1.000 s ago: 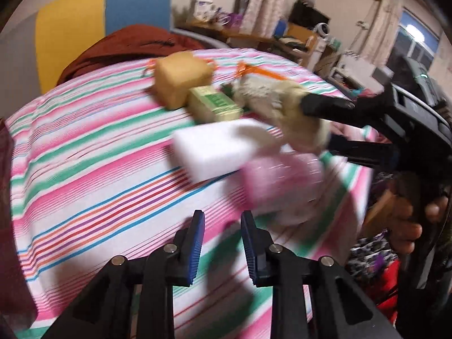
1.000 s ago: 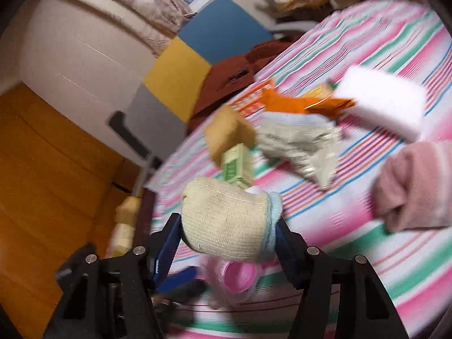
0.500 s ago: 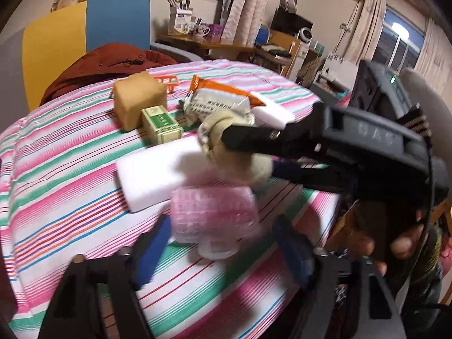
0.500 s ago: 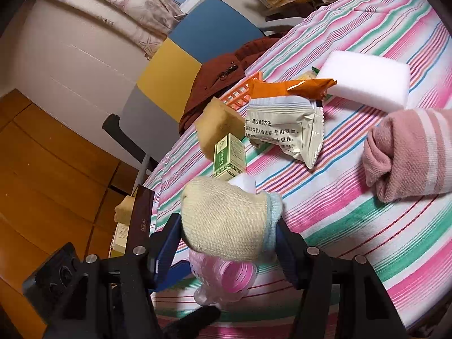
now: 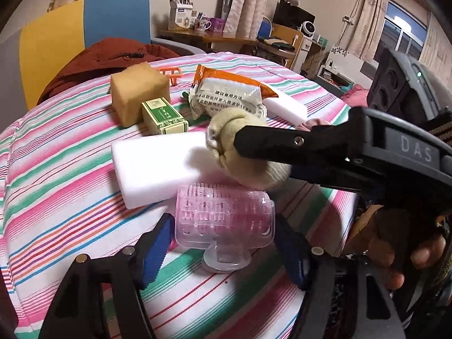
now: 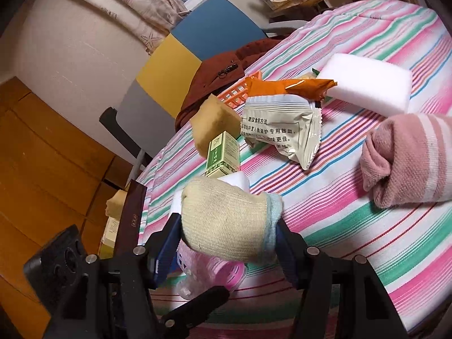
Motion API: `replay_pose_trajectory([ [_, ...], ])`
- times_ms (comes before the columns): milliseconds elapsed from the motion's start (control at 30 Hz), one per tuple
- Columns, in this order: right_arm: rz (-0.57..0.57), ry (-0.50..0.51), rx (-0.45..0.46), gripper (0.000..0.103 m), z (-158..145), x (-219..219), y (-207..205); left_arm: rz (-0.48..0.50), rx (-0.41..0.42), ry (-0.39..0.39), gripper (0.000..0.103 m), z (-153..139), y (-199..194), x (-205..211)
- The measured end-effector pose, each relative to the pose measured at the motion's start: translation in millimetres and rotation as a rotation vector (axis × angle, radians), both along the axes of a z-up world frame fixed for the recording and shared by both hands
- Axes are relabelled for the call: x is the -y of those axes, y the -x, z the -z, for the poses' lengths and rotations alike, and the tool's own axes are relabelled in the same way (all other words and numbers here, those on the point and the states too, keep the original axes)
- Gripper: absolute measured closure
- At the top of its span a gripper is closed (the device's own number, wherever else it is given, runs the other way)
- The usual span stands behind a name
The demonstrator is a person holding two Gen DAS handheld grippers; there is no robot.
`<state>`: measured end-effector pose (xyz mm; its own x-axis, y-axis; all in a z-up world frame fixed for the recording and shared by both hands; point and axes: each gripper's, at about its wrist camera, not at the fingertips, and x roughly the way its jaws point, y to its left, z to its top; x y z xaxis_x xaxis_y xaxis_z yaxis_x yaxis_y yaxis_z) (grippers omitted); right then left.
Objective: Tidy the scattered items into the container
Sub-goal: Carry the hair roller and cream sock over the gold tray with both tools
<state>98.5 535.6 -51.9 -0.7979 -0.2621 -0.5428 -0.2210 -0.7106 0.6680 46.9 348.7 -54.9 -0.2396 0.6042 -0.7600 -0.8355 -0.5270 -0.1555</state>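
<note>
A striped worktop (image 5: 70,175) is strewn with household items. The right claw (image 6: 228,243) is clamped on a rolled beige sock (image 6: 226,220), held in the air just above a pink plastic hair roller (image 5: 224,214). The left claw (image 5: 223,251) is spread wide, one finger on each side of the roller, not yet touching it as far as can be seen.

Taking the roller as the landmark: a white foam block (image 5: 158,166) lies just behind it, a small green box (image 5: 163,115) and a tan sponge (image 5: 138,90) farther behind, a pale snack packet (image 5: 228,99) and an orange packet (image 5: 234,77) behind and to the right. An orange basket (image 6: 236,93), probably the container, sits well beyond the roller at the far edge, mostly hidden behind the packets and sponge. A rolled pink sock (image 6: 409,158) lies well to the right.

The step in hand looks like collecting: sock already gripped, roller about to be. Next, the left claw likely needs to close on the roller, then both loads must travel to the basket.

The basket's depth and contents cannot be made out.
</note>
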Motion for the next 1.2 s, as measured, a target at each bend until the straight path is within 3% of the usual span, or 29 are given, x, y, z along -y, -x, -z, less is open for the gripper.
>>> replay_pose_trajectory([
  [167, 0.000, -0.024, 0.012, 0.039, -2, 2, 1, 0.082, -0.098, 0.042, 0.033, -6, -8, -8],
  [433, 0.031, -0.072, 0.022, 0.039, -7, 2, -3, 0.108, -0.029, -0.034, 0.037, -3, 1, 3],
  [567, 0.091, -0.094, 0.034, 0.039, -7, -8, -15, 0.084, -0.002, -0.047, 0.037, -7, 1, 14],
  [667, 0.026, -0.153, 0.076, 0.039, -8, -2, -15, 0.040, -0.024, -0.024, 0.037, -4, 5, 22],
  [767, 0.020, -0.209, 0.092, 0.039, -13, 5, -19, -0.007, 0.031, -0.060, 0.037, -9, 14, 39],
  [900, 0.041, -0.180, 0.088, 0.040, -11, 2, -26, -0.060, 0.025, -0.066, 0.037, -9, 17, 64],
  [1200, -0.009, -0.283, 0.089, 0.040, -18, 40, -26, -0.115, -0.012, -0.095, 0.037, -11, 10, 107],
])
